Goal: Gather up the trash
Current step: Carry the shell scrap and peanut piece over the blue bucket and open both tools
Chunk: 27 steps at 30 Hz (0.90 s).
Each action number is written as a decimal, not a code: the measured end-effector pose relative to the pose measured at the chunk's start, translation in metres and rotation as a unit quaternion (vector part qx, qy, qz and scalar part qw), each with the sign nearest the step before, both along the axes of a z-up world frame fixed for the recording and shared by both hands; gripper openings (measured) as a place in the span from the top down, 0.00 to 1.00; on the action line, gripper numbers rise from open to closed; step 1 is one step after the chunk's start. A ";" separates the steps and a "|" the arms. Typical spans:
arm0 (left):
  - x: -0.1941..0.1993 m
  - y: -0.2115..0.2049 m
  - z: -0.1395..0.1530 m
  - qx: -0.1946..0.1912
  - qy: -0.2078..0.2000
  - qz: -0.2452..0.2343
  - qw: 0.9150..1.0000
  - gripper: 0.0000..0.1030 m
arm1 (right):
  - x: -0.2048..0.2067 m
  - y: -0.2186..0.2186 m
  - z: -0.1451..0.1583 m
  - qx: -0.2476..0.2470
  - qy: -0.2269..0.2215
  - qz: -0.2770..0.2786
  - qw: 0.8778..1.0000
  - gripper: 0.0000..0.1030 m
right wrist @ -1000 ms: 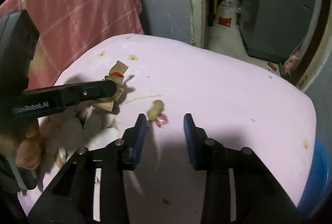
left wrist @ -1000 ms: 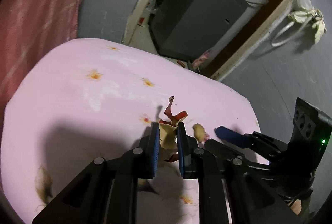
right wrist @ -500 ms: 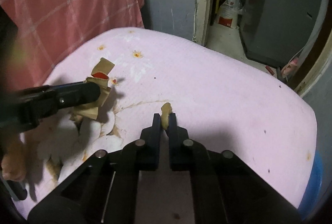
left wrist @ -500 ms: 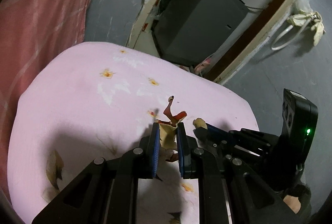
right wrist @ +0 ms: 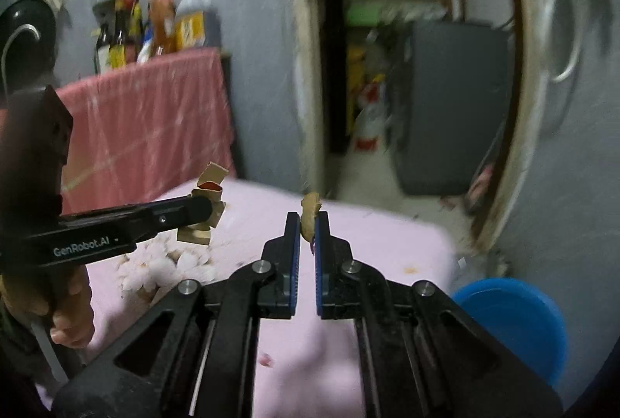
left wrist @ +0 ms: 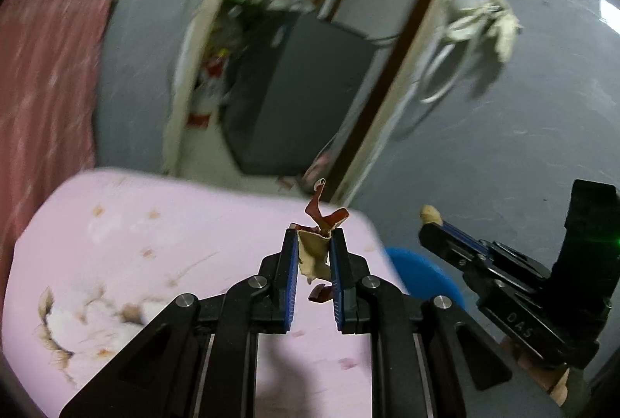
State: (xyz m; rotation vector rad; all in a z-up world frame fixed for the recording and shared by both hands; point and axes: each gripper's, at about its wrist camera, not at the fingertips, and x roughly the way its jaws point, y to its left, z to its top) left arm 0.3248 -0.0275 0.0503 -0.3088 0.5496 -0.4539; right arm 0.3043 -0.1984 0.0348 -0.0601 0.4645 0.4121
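Observation:
My left gripper (left wrist: 313,239) is shut on a crumpled tan and red paper wrapper (left wrist: 314,252), held above the pink table (left wrist: 155,243). The wrapper also shows in the right wrist view (right wrist: 205,208), at the tip of the left gripper (right wrist: 201,212). My right gripper (right wrist: 307,222) is shut on a small tan scrap (right wrist: 310,210), lifted off the table. It also shows in the left wrist view (left wrist: 430,220), holding the scrap (left wrist: 430,211) to the right. A blue bin (right wrist: 511,321) stands past the table's right edge.
The pink tablecloth (right wrist: 368,251) has torn, stained patches at the left (left wrist: 69,325) with white debris (right wrist: 166,266). A dark grey box (left wrist: 294,92) stands in the doorway beyond. A pink cloth (right wrist: 147,123) covers a counter with bottles (right wrist: 155,26). The blue bin also shows in the left wrist view (left wrist: 422,274).
My right gripper closed on the tan scrap and lifted it. Both grippers rose from the table with their trash, and the views tilted up and right toward the blue bin.

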 end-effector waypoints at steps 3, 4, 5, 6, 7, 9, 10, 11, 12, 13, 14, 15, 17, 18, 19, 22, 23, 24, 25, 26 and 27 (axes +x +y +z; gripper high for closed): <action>-0.013 -0.032 0.020 -0.003 -0.037 -0.017 0.999 0.88 | -0.020 -0.027 0.019 0.007 -0.034 -0.026 0.999 0.93; -0.016 -0.043 0.025 -0.004 -0.047 -0.023 0.999 0.88 | -0.025 -0.035 0.024 0.008 -0.043 -0.034 0.998 0.93; -0.019 -0.052 0.028 -0.005 -0.056 -0.028 0.998 0.88 | -0.032 -0.043 0.029 0.009 -0.052 -0.043 0.998 0.93; -0.022 -0.065 0.031 -0.004 -0.066 -0.034 0.997 0.88 | -0.038 -0.051 0.034 0.009 -0.063 -0.052 0.997 0.93; -0.026 -0.078 0.036 -0.003 -0.077 -0.040 0.996 0.88 | -0.044 -0.059 0.039 0.009 -0.073 -0.063 0.995 0.93; -0.031 -0.099 0.041 0.001 -0.093 -0.049 0.994 0.88 | -0.053 -0.071 0.044 0.009 -0.087 -0.077 0.993 0.93; -0.034 -0.108 0.044 0.003 -0.100 -0.054 0.994 0.88 | -0.059 -0.080 0.047 0.011 -0.097 -0.087 0.991 0.93; -0.036 -0.120 0.047 0.004 -0.108 -0.060 0.992 0.88 | -0.064 -0.088 0.050 0.012 -0.104 -0.095 0.990 0.93; -0.037 -0.128 0.048 0.005 -0.113 -0.064 0.992 0.88 | -0.067 -0.092 0.050 0.011 -0.110 -0.101 0.989 0.93; -0.038 -0.137 0.049 0.006 -0.118 -0.069 0.991 0.88 | -0.072 -0.099 0.052 0.011 -0.117 -0.111 0.987 0.93; -0.040 -0.146 0.049 0.006 -0.121 -0.074 0.990 0.88 | -0.077 -0.107 0.053 0.011 -0.121 -0.117 0.986 0.93; -0.040 -0.154 0.050 0.008 -0.124 -0.078 0.989 0.88 | -0.080 -0.115 0.053 0.013 -0.125 -0.125 0.984 0.93; -0.042 -0.170 0.049 0.010 -0.129 -0.087 0.988 0.88 | -0.084 -0.131 0.052 0.014 -0.128 -0.142 0.982 0.93; -0.042 -0.175 0.048 0.011 -0.130 -0.091 0.987 0.88 | -0.087 -0.141 0.051 0.015 -0.128 -0.147 0.981 0.93; -0.041 -0.185 0.047 0.014 -0.131 -0.095 0.987 0.88 | -0.088 -0.147 0.050 0.016 -0.128 -0.153 0.980 0.93; -0.042 -0.197 0.039 0.020 -0.130 -0.106 0.986 0.88 | -0.089 -0.169 0.043 0.018 -0.123 -0.170 0.978 0.93; -0.039 -0.204 0.036 0.024 -0.127 -0.110 0.986 0.88 | -0.089 -0.176 0.040 0.020 -0.120 -0.175 0.977 0.93; -0.034 -0.213 0.033 0.028 -0.123 -0.114 0.985 0.88 | -0.089 -0.182 0.037 0.023 -0.116 -0.178 0.977 0.93; -0.033 -0.219 0.031 0.032 -0.121 -0.117 0.985 0.88 | -0.088 -0.187 0.032 0.026 -0.112 -0.183 0.976 0.93; -0.031 -0.226 0.026 0.037 -0.116 -0.120 0.985 0.88 | -0.087 -0.193 0.027 0.029 -0.106 -0.186 0.976 0.93; -0.029 -0.231 0.023 0.041 -0.112 -0.123 0.985 0.88 | -0.087 -0.198 0.023 0.031 -0.102 -0.188 0.976 0.93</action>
